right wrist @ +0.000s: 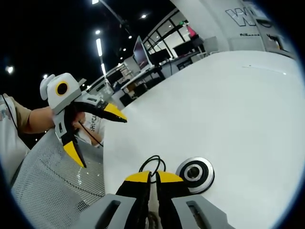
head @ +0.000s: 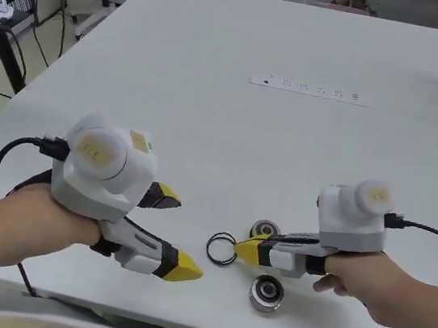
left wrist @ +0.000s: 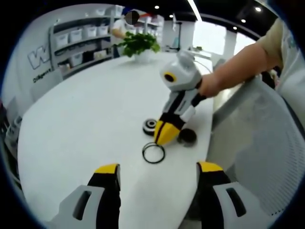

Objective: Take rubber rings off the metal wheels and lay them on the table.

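The right gripper (head: 241,250), closed by the ring (head: 208,247), risked pushing the near wheel (head: 267,293) off the table (head: 210,114); the left gripper (head: 179,235) was wide open, empty.

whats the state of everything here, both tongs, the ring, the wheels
left tongs, open, holding nothing, above the table
right tongs, shut, tips at the rubber ring's edge; whether they pinch it is unclear
rubber ring, off the wheels, lying flat on the table
near wheel, lying flat, untouched
far wheel, lying flat, partly behind the right tongs
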